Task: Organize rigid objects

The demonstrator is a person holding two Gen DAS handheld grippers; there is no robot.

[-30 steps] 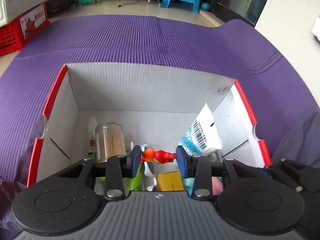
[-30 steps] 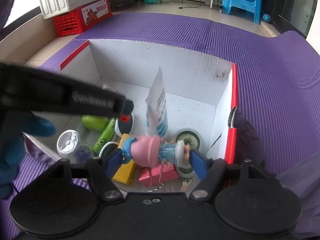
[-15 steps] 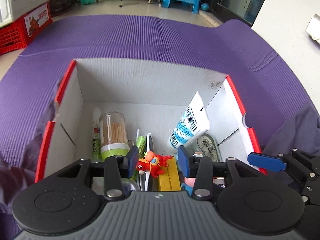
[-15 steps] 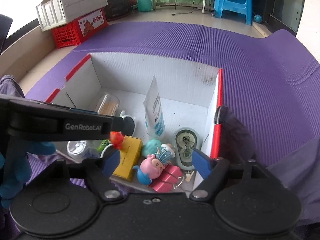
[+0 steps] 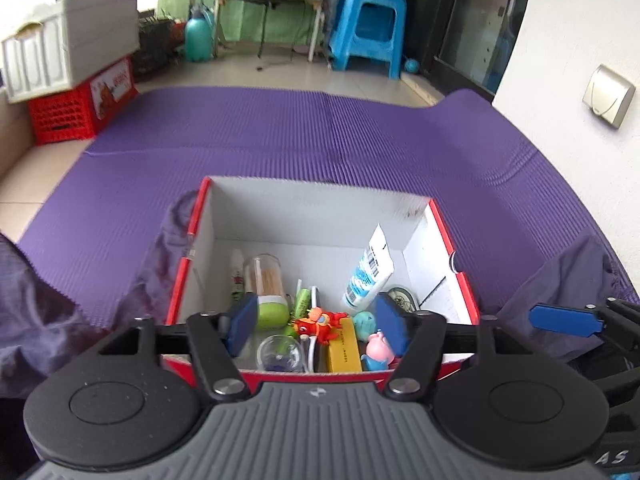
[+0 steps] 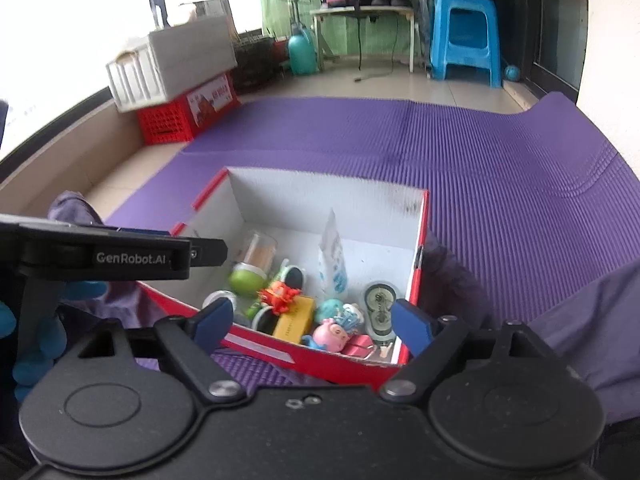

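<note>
A red-rimmed white cardboard box sits on the purple mat and holds several small items. A red toy figure lies on a yellow box. A pink pig figure lies at the near right. A blue-white tube leans upright, and a toothpick jar lies at the left. My left gripper is open and empty above the box's near edge. My right gripper is open and empty, also above the near edge.
The purple mat spreads around the box. A red crate with a white bin on it stands at the far left. A blue stool and a green bottle stand at the back. Purple cloth lies beside the box.
Both grippers let go of their toys, the red figure and the pink pig, which now lie in the box. Both grippers have opened wide and pulled back and up.
</note>
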